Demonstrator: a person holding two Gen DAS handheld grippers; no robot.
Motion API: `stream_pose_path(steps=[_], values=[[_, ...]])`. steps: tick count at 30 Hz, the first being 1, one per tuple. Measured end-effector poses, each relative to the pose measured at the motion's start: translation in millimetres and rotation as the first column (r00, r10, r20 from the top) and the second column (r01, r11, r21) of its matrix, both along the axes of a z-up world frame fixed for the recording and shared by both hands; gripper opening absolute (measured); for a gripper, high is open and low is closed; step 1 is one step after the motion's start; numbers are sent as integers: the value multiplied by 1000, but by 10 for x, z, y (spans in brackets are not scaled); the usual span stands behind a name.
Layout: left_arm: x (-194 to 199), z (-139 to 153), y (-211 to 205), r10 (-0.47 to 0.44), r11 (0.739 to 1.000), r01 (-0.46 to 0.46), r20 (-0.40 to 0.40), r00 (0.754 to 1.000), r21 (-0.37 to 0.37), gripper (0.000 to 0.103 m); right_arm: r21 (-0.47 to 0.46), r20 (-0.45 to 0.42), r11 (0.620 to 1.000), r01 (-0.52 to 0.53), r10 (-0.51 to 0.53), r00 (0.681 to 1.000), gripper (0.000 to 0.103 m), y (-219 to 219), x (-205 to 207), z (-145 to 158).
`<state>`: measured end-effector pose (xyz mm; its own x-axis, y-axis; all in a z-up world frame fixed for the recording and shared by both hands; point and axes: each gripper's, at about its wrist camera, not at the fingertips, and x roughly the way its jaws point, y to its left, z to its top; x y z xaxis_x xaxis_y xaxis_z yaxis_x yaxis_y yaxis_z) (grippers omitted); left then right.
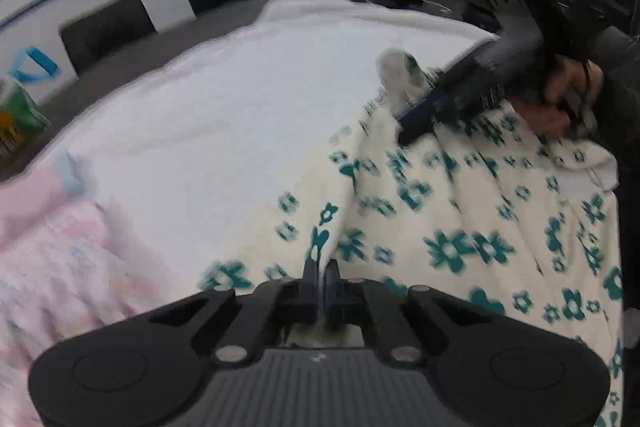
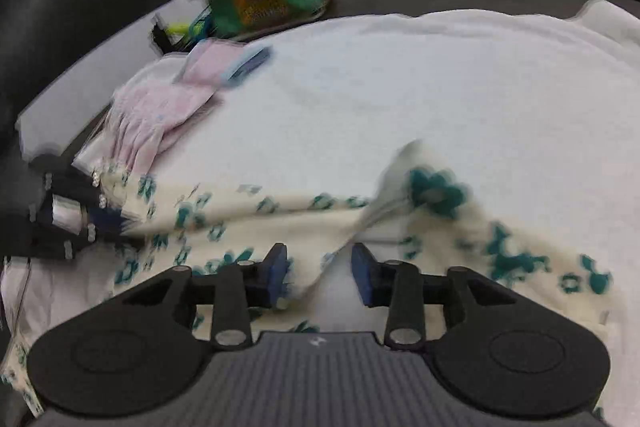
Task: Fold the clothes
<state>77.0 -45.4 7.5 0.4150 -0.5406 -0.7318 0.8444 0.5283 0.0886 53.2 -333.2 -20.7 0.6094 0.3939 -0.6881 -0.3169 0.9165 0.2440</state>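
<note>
The left gripper (image 1: 320,273) is pressed together on an edge of the cream garment with teal flowers (image 1: 460,227), the cloth pinched between its pads. The right gripper (image 2: 320,269) stands partly spread around a raised fold of the same garment (image 2: 280,215), its pads not yet pressing it. The garment lies on the white towel-like cover (image 1: 240,115), its long axis running from one gripper to the other. This looks like the grasping step; next the right jaws likely must close, then both lift together.
</note>
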Motion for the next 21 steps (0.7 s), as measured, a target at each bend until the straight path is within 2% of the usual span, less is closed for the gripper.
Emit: stream_pose_path(steps=[2, 3, 4, 7, 8, 9, 10, 12, 14, 15, 17, 20, 21], values=[[72, 100, 16, 32, 999, -33, 70, 997, 12, 2, -74, 44, 997, -4, 8, 999, 11, 100, -48, 19], [117, 96, 2, 77, 997, -79, 82, 994, 15, 2, -75, 58, 997, -7, 12, 998, 5, 113, -63, 20], [163, 90, -13, 123, 992, -125, 92, 988, 17, 2, -80, 73, 997, -7, 13, 997, 5, 130, -79, 7], [215, 6, -81, 235, 969, -243, 142, 962, 41, 23, -110, 128, 994, 15, -1, 992, 5, 179, -149, -40], [193, -35, -95, 257, 961, -271, 173, 951, 59, 36, -108, 138, 994, 23, -8, 990, 5, 178, -168, -50], [155, -31, -77, 259, 960, -274, 195, 946, 55, 42, -109, 146, 994, 28, -12, 989, 5, 173, -186, -53], [117, -26, -58, 261, 959, -278, 218, 941, 51, 42, -110, 152, 993, 31, -14, 988, 5, 164, -202, -48], [108, 47, 54, 285, 957, -291, 181, 941, 6, 48, -113, 154, 993, 33, -16, 988, 6, 160, -208, -43], [112, 128, 214, 329, 944, -326, 141, 934, -44, 57, -116, 156, 993, 35, -17, 988, 7, 174, -194, -50], [101, 180, 317, 347, 938, -341, 130, 929, -68, 57, -123, 160, 992, 37, -17, 987, 7, 195, -186, -55], [47, 291, 510, 425, 905, -419, 160, 891, -72, 57, -137, 168, 990, 40, -17, 986, 7, 237, -170, -66], [-51, 450, 738, 543, 839, -530, 114, 832, -126, 55, -140, 173, 989, 44, -19, 985, 10, 255, -156, -77], [-112, 498, 772, 565, 820, -550, 66, 823, -160, 54, -135, 172, 990, 45, -21, 985, 10, 246, -154, -79]])
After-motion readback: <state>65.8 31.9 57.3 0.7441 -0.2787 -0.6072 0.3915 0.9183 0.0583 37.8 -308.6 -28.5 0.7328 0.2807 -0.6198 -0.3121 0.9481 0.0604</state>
